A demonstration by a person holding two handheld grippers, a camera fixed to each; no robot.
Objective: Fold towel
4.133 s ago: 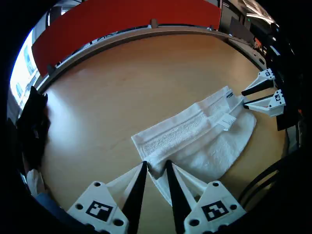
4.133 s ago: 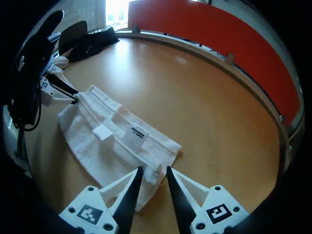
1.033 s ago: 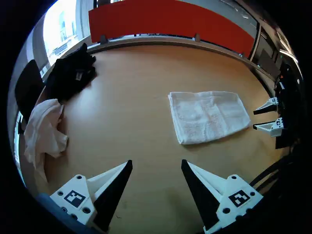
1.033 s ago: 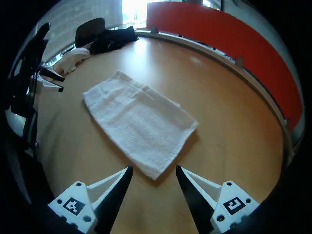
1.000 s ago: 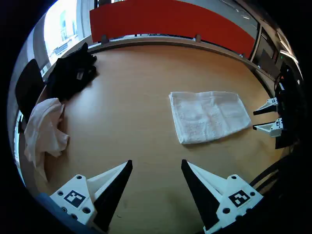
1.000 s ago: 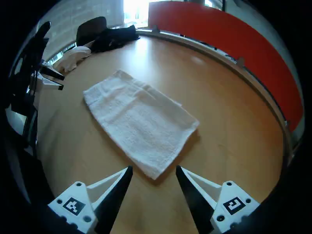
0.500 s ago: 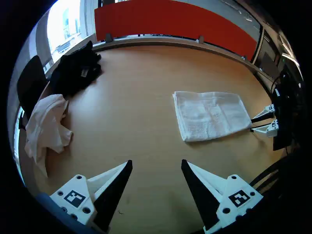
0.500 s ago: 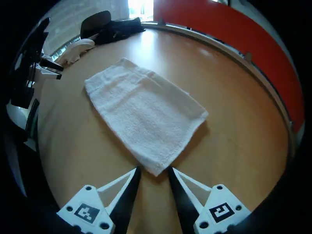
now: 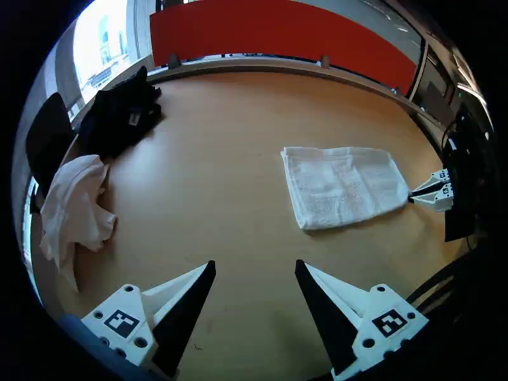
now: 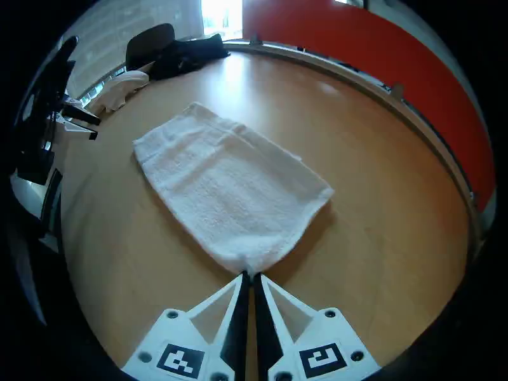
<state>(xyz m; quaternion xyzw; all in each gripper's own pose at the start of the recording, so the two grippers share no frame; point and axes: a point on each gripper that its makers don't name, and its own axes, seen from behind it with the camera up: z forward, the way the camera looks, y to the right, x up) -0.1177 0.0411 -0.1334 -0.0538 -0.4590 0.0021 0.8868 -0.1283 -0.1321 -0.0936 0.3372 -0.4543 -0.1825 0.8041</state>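
Observation:
A white towel [image 9: 343,184], folded into a thick rectangle, lies flat on the wooden table [image 9: 203,171]. In the right gripper view the towel [image 10: 228,181] stretches away from my right gripper [image 10: 249,276], whose fingers are shut on its nearest corner. The left gripper view shows that right gripper [image 9: 411,197] pinching the towel's right corner. My left gripper [image 9: 254,263] stands open over bare wood, well short of the towel, with nothing between its fingers. It also shows far off in the right gripper view, the left gripper [image 10: 96,127] beyond the towel's far end.
A black garment [image 9: 120,117] and a crumpled white cloth [image 9: 73,209] lie at the table's left side beside a black chair [image 9: 44,143]. A red panel [image 9: 273,32] runs behind the table's far edge. Dark equipment stands at the right edge.
My right gripper has moved forward and gone from open to shut on the towel's near corner. My left gripper has stayed open and back from the towel.

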